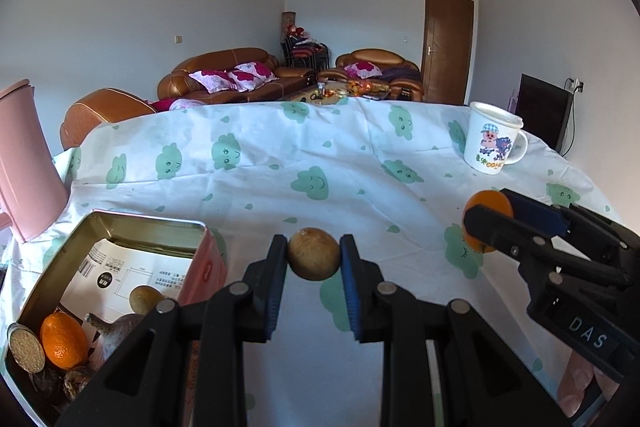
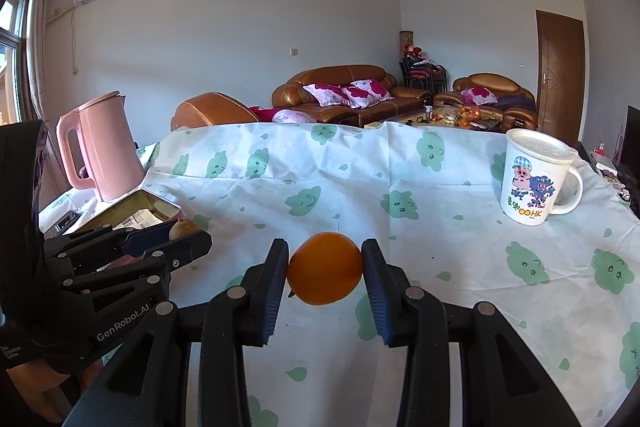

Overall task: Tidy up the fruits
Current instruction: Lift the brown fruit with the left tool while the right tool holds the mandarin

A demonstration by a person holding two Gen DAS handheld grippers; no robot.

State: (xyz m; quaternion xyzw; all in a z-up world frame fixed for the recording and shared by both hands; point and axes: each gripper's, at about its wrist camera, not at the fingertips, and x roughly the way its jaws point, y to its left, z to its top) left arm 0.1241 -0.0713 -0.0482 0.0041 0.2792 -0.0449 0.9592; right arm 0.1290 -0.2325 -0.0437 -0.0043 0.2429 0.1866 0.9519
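My left gripper is shut on a round brown fruit and holds it above the tablecloth, just right of the open metal tin. The tin holds an orange, another brown fruit and several other items. My right gripper is shut on an orange above the cloth. In the left wrist view the right gripper shows at the right with its orange. In the right wrist view the left gripper shows at the left with the brown fruit.
A pink kettle stands behind the tin at the table's left. A white cartoon mug stands at the back right. The table carries a white cloth with green clouds. Sofas stand beyond the far edge.
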